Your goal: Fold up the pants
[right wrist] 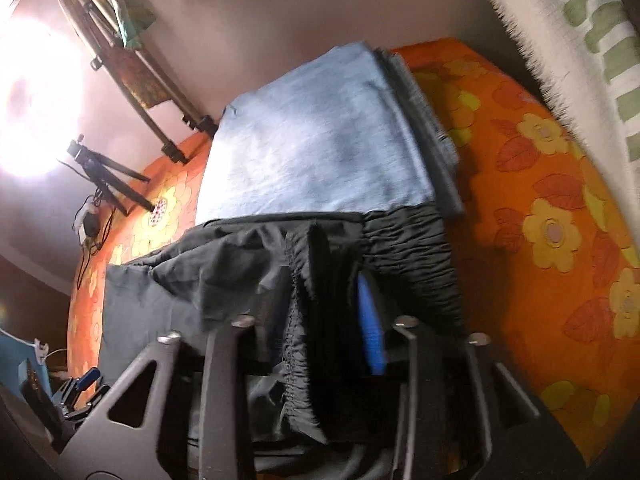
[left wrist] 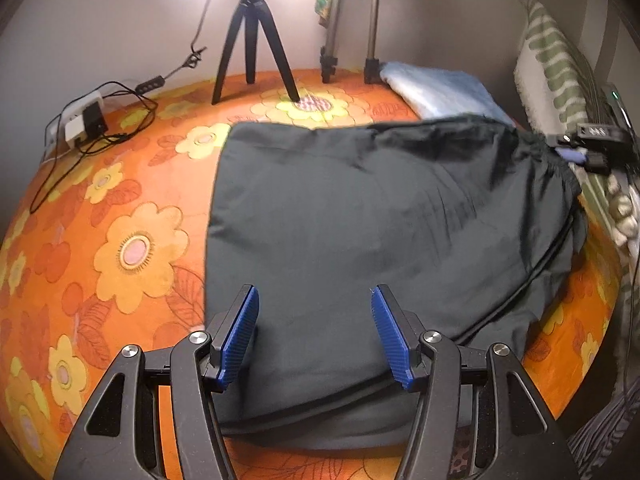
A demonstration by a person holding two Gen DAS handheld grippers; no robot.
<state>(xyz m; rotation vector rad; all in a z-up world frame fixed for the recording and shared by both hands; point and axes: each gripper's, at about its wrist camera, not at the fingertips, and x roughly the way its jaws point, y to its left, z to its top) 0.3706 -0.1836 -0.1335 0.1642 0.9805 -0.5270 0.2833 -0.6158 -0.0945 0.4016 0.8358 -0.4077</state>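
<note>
Dark green-black pants (left wrist: 360, 220) lie folded on the orange flowered bedspread (left wrist: 120, 240). My left gripper (left wrist: 316, 336) is open, its blue pads (left wrist: 240, 336) apart just above the near edge of the pants, holding nothing. My right gripper (right wrist: 340, 312) is shut on the gathered elastic waistband of the pants (right wrist: 316, 280), which bunches up between its fingers; one blue pad (right wrist: 370, 320) shows. The right gripper also shows at the far right of the left wrist view (left wrist: 592, 148), at the waistband corner.
A folded light blue garment (right wrist: 312, 136) lies just beyond the pants. A black tripod (left wrist: 252, 40) and stand legs (left wrist: 372, 40) are at the back. A plug and cables (left wrist: 88, 120) lie back left. A white-green pillow (left wrist: 548, 60) leans at right.
</note>
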